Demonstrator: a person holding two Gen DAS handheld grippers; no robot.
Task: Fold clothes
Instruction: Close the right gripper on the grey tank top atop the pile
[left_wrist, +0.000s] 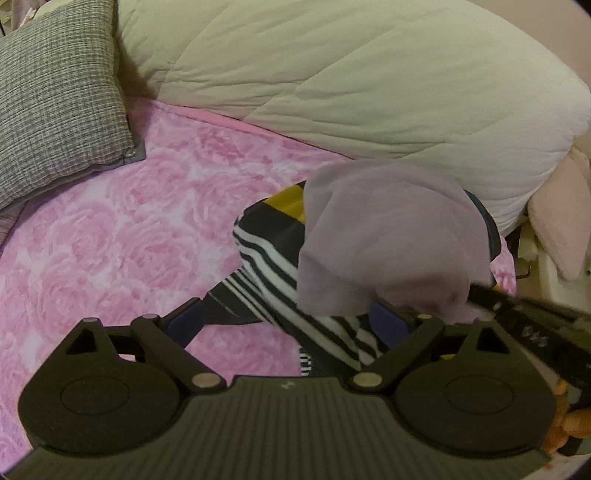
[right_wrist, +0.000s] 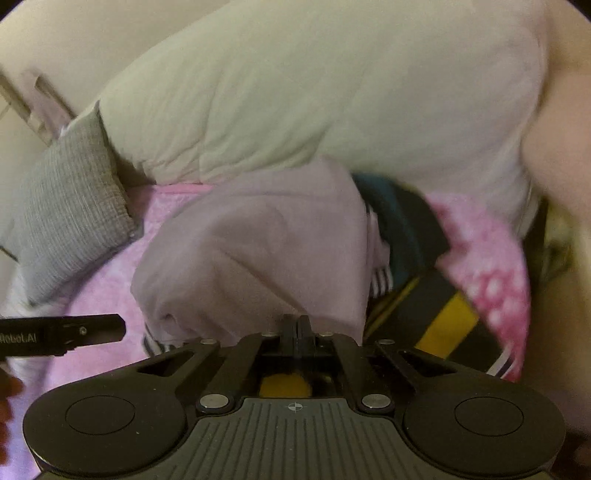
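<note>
While the right gripper (right_wrist: 297, 325) pinches the soft lilac cloth (right_wrist: 258, 251) tight, the left gripper (left_wrist: 291, 321) stands wide over the black-and-white striped garment (left_wrist: 273, 266) on the pink rose bedspread (left_wrist: 122, 236)

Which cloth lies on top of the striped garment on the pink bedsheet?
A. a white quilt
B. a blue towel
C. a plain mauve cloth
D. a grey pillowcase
C: in the left wrist view the plain mauve cloth drapes over the black-and-white striped garment, which rests on the pink bedsheet.
</note>
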